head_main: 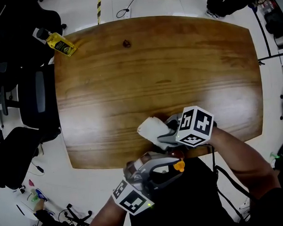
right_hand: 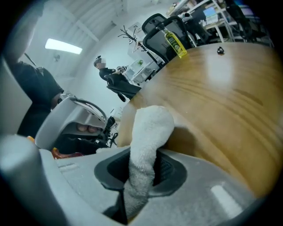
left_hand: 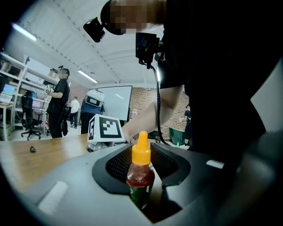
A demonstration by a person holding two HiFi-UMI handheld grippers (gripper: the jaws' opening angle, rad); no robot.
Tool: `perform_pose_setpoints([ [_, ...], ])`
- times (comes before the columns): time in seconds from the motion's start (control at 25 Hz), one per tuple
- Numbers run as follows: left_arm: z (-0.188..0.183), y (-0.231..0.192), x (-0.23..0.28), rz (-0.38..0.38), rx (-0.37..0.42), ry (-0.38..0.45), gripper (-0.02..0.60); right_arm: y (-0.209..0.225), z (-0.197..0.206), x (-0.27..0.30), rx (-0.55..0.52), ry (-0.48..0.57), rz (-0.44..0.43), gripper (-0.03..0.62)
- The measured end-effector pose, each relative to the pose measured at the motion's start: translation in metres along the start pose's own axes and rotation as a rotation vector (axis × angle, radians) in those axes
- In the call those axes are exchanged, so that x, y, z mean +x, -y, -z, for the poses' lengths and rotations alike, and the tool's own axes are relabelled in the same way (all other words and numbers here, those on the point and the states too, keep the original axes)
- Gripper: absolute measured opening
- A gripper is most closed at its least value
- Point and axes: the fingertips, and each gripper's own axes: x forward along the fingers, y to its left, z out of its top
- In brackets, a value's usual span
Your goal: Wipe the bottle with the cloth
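A small sauce bottle (left_hand: 140, 176) with an orange cap, red contents and a green label stands upright between the jaws of my left gripper (left_hand: 141, 165), which is shut on it. In the head view its orange cap (head_main: 179, 166) shows at the left gripper (head_main: 157, 172), just off the table's near edge. My right gripper (right_hand: 141, 170) is shut on a white cloth (right_hand: 148, 132) that sticks up out of the jaws. The head view has the cloth (head_main: 152, 129) over the near table edge, left of the right gripper (head_main: 173, 132) and just above the bottle.
The wooden table (head_main: 158, 75) stretches away ahead of me. A yellow bottle (head_main: 60, 42) lies at its far left corner beside a black chair (head_main: 35, 100). A small dark object (head_main: 126, 43) sits near the far edge. People stand in the background.
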Motion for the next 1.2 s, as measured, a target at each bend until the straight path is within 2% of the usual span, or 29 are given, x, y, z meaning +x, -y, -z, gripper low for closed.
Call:
perform_pose_setpoints([
  [0.12, 0.001, 0.000, 0.000, 0.002, -0.001, 0.005, 0.149, 0.006, 0.002, 0.001, -0.090, -0.009, 0.091, 0.075],
  [0.24, 0.003, -0.001, -0.001, 0.000, -0.006, 0.009, 0.149, 0.012, -0.003, -0.009, -0.177, 0.027, 0.241, 0.075],
  [0.44, 0.006, -0.001, -0.001, -0.012, -0.033, 0.025, 0.149, 0.018, -0.007, -0.087, -0.194, 0.206, 0.617, 0.077],
  [0.52, 0.006, -0.002, 0.000, -0.011, -0.071, 0.038, 0.151, 0.005, -0.007, -0.128, -0.161, 0.299, 0.702, 0.077],
  [0.6, 0.006, -0.004, 0.000, -0.005, -0.090, 0.040, 0.156, -0.022, -0.007, -0.160, -0.126, 0.397, 0.707, 0.077],
  [0.68, 0.008, -0.004, 0.001, -0.001, -0.083, 0.032, 0.155, -0.057, -0.012, -0.178, -0.107, 0.481, 0.652, 0.077],
  [0.76, 0.009, -0.003, 0.000, 0.001, -0.070, 0.025, 0.155, -0.097, -0.018, -0.179, -0.149, 0.485, 0.582, 0.077],
  [0.84, 0.011, -0.003, 0.000, -0.004, -0.061, 0.030, 0.153, -0.131, -0.020, -0.168, -0.230, 0.386, 0.552, 0.077],
  [0.92, 0.013, -0.003, 0.001, -0.006, -0.049, 0.041, 0.152, -0.151, -0.020, -0.153, -0.277, 0.269, 0.577, 0.077],
  [1.08, 0.015, -0.003, 0.004, 0.000, -0.032, 0.042, 0.152, -0.150, -0.018, -0.122, -0.364, 0.142, 0.686, 0.077],
  [1.2, 0.014, -0.003, 0.002, -0.003, -0.020, 0.037, 0.150, -0.143, -0.014, -0.105, -0.380, 0.092, 0.741, 0.077],
])
